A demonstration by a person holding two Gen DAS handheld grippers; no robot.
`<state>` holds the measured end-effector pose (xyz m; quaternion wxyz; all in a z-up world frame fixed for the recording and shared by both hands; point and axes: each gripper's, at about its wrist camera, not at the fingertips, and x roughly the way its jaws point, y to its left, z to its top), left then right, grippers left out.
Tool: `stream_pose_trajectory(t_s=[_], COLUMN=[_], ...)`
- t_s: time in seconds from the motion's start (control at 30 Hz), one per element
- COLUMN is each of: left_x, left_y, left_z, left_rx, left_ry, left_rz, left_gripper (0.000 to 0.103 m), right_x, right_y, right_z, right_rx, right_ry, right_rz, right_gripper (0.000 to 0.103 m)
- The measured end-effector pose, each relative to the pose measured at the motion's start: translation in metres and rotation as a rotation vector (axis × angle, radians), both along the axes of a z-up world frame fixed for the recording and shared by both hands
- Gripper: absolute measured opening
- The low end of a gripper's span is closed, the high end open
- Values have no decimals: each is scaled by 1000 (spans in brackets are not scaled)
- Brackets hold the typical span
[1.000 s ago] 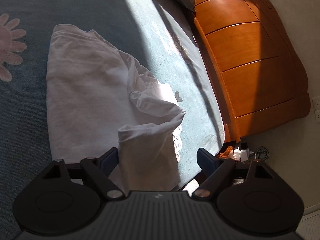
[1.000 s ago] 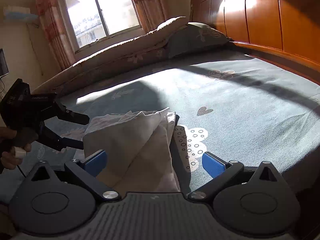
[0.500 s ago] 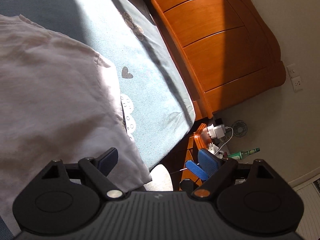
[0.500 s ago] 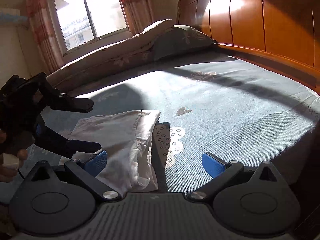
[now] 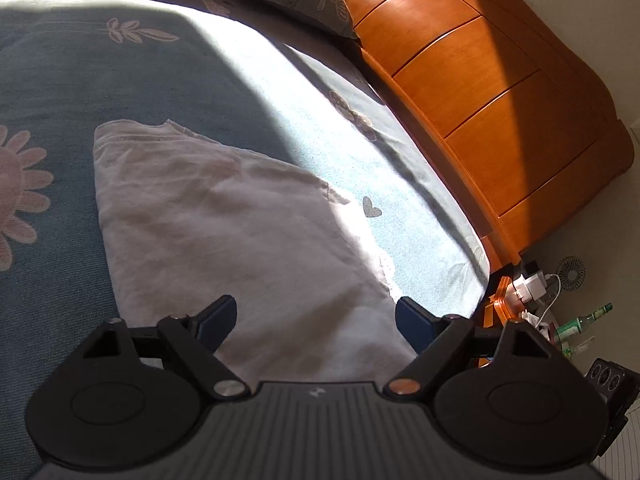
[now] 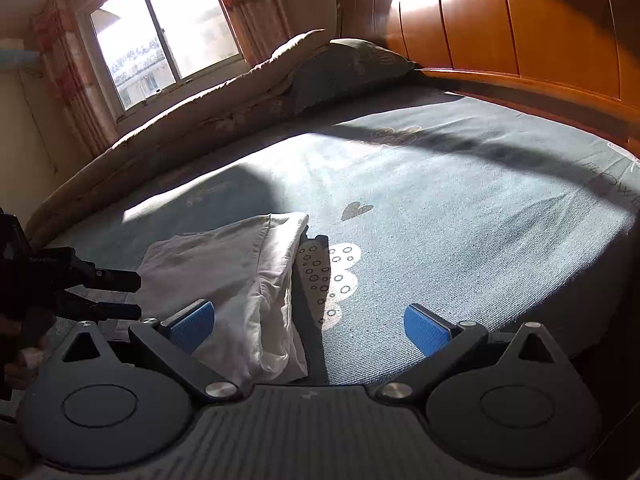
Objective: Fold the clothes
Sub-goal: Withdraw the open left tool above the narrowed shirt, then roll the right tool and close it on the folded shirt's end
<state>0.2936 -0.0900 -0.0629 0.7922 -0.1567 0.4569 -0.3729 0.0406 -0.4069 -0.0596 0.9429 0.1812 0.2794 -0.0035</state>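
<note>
White garment lies folded on the bedspread near its edge. My left gripper and right gripper hover wide apart, empty. Between folds, I judge; next needs a fresh edge pinch.

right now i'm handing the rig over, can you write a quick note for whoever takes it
Left claw: open, empty, over the near end of the white garment.
Right claw: open, empty, at the garment's right edge.
Garment lies folded on the blue bed sheet, near the bed's edge.
Done: at least one fold, both claws let go.
Left: judge whether it needs another fold, then smooth it.
</note>
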Motion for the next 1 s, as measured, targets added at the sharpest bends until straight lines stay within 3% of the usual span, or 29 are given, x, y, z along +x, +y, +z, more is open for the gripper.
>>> stream_pose_trajectory(t_s=[0.17, 0.3, 0.33, 0.37, 0.4, 0.57, 0.63, 0.77, 0.8, 0.83, 0.9, 1.0], left_x=[27, 50, 56, 62, 63, 65, 59, 50, 53, 56, 63, 66], left_y=[-24, -29, -27, -24, -16, -5, -15, -44, -50, -47, -31, -25], left_z=[8, -7, -15, -23, -31, -15, -6, -11, -22, -29, -31, -29], left_rx=[104, 200, 260, 317, 340, 304, 263, 282, 377, 413, 354, 388], left_ry=[-151, -217, -204, -195, -227, -211, -250, -299, -297, -314, -277, -263], left_rz=[-16, -9, 10, 28, 33, 54, 4, -114, -103, -77, -5, 19], left_gripper=[85, 85, 83, 74, 72, 69, 69, 77, 76, 76, 76, 74], right_x=[4, 8, 10, 11, 12, 18, 23, 38, 42, 46, 53, 67], right_y=[2, -2, -3, -4, -5, -10, -11, -14, -14, -15, -18, -33], right_z=[-4, -8, -10, -12, -13, -20, -22, -19, -17, -15, -13, -17], right_rx=[0, 0, 2, 5, 8, 18, 33, 68, 79, 92, 124, 258], right_ry=[12, 32, 38, 45, 51, 60, 66, 53, 46, 38, 26, 25], right_rz=[6, -4, -9, -14, -17, -22, -17, 12, 21, 34, 62, 111], right_gripper=[103, 103, 103, 103, 103, 103, 103, 103, 103, 103, 103, 103])
